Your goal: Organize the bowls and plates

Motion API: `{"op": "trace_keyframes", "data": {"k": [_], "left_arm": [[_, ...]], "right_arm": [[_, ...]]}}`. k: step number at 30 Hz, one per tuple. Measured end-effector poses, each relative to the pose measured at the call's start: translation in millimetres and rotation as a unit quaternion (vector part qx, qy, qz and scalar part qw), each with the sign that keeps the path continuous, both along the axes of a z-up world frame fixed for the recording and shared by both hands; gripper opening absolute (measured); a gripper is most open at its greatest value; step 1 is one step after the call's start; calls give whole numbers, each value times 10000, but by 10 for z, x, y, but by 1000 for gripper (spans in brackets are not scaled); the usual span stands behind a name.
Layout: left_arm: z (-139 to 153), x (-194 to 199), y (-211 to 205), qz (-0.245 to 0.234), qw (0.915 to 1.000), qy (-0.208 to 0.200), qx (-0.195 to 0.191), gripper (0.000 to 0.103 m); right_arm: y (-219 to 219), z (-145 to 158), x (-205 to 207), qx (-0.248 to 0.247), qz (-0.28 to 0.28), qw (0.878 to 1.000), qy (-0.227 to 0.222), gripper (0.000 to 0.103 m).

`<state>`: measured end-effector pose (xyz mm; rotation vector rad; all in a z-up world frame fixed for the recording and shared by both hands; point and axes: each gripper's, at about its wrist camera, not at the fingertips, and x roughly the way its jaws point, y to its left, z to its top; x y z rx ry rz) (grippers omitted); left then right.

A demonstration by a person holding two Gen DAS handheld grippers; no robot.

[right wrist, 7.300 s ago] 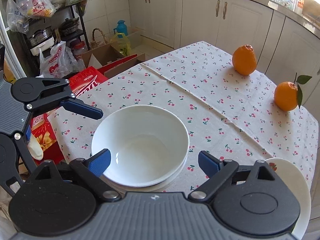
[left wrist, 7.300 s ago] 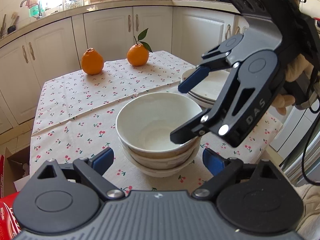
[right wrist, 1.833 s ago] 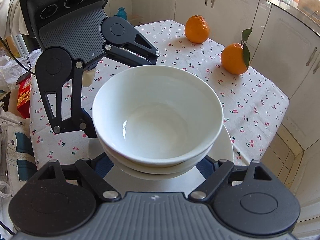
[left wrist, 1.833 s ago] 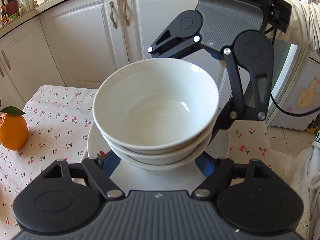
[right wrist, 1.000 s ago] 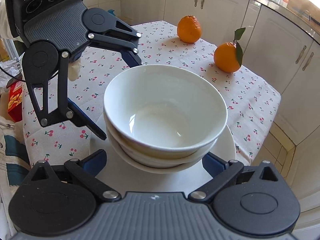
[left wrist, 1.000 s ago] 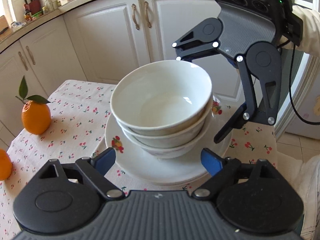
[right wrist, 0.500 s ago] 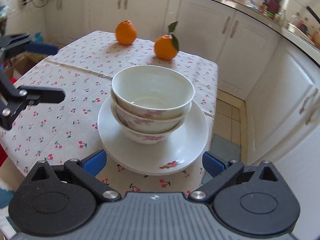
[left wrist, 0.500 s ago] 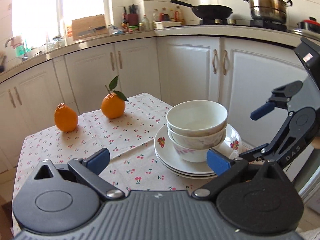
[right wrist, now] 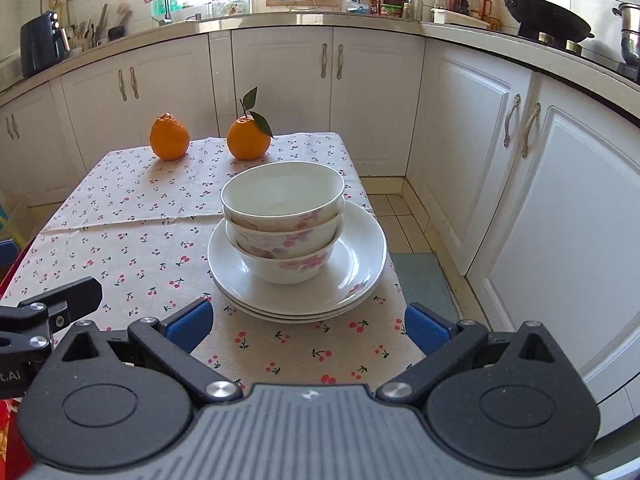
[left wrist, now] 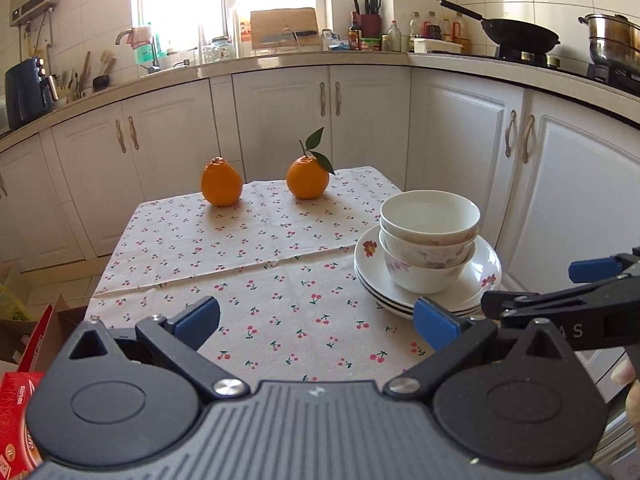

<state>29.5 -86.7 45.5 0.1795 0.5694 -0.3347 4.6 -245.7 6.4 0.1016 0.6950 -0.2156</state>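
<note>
Both claws have backed off from the dishes since the earlier frames, when they sat close on either side of the bowl stack; the dishes now stand alone. Left claw [left wrist: 316,318]: blue pads spread wide, nothing between them but tablecloth. Right claw [right wrist: 306,326]: likewise wide open and empty, stack ahead of it and apart.

Position: three nested bowls [right wrist: 282,220] sit in the well of the plates [right wrist: 362,258], a pile of about three, at the right side of the surface [left wrist: 240,240] and close to its right edge. Two oranges [left wrist: 221,187] at the far end, well apart from the dishes. By the look of it the organizing is done or nearly so.

Risks, as judged:
- Plate pile sits near the drop to the tiled floor. A careless swing of the right claw, or a tug on the cloth, could carry the whole lot over.
- Bowls nest loosely, standing tall on a shallow plate; a knock at the top rim would tip them.
- Cloth shows a raised crease across its middle; sliding the pile over it could jolt the stack.

Materials: glazed white ceramic, glossy, pink floral print on the bowl walls and red flower marks on the plate rims. Bowls round, deep, narrow-footed. Plates broad, shallow, with upturned rims. Cloth matte beige, cherry print, lightly wrinkled.
</note>
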Motion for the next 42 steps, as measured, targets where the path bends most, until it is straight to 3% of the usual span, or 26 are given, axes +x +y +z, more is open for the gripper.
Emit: {"op": "trace_keyframes", "data": {"k": [5,15,42], "left_arm": [[-19,-47,48,393,9992,69,6,102],[-72,-51,156,627,9978,202,-106,102],[-42,-59,154,736,9970,229,-118,102]], "right_arm": [[98,20,-121,-119,-81,9998,-137,103],[187,39,-168,-238,-42,9994,-241,103],[208,94,-199,-342,-58,9986,-406,103]]}}
